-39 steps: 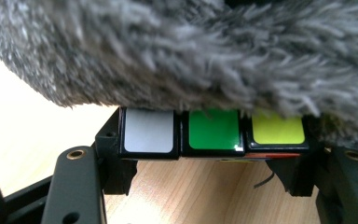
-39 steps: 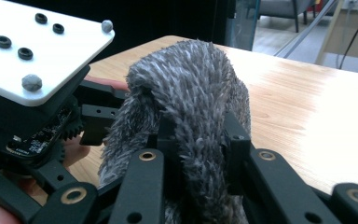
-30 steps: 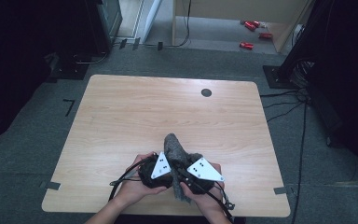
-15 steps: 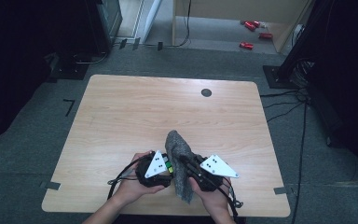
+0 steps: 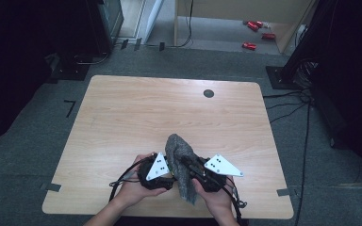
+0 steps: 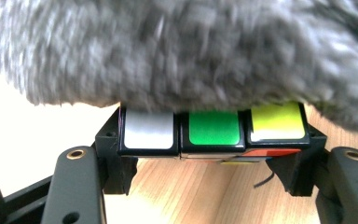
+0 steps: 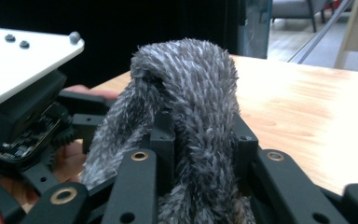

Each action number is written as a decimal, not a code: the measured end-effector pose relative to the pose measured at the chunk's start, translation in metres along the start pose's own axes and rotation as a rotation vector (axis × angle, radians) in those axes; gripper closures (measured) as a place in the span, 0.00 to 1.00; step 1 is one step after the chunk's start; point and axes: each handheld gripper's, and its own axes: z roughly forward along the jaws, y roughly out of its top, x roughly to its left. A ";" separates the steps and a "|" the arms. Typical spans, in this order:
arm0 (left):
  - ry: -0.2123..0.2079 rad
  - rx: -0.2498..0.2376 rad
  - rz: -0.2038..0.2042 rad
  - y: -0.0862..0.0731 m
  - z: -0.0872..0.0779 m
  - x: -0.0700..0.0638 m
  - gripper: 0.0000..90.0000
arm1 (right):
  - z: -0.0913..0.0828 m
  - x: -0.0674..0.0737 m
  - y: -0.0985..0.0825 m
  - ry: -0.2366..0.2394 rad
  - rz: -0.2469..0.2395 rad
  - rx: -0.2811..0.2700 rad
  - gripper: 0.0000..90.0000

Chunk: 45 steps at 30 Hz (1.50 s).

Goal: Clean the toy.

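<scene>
Here, left gripper (image 6: 214, 154) clamped on cube (image 6: 213, 129), right gripper (image 7: 200, 140) on grey cloth (image 7: 191, 93), above wooden table (image 5: 122, 117)

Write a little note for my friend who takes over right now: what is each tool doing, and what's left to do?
Left tool: shut on the puzzle cube, held by its sides just above the table.
Right tool: jaws have just been closing, now pinching the fuzzy grey cloth.
Things: the cloth drapes over the cube's top, both at the table's near edge between the hands.
Done: cube gripped, cloth gripped and laid across it.
Left: probably rub the cloth over the cube's faces, or wrap it; the uncovered row of squares still shows.
</scene>
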 end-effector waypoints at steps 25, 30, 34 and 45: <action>0.042 -0.031 0.023 0.000 -0.003 -0.002 0.39 | -0.002 0.006 0.000 0.008 0.041 -0.017 0.76; 0.044 -0.028 0.035 0.001 -0.002 -0.005 0.39 | 0.012 0.013 -0.005 0.007 0.031 0.067 0.39; 0.040 -0.046 0.021 0.001 -0.005 -0.002 0.39 | 0.007 0.011 -0.002 0.003 0.042 0.028 0.60; -0.065 -0.203 -0.015 -0.006 -0.014 0.013 0.39 | -0.013 -0.012 0.005 -0.023 0.096 -0.073 0.85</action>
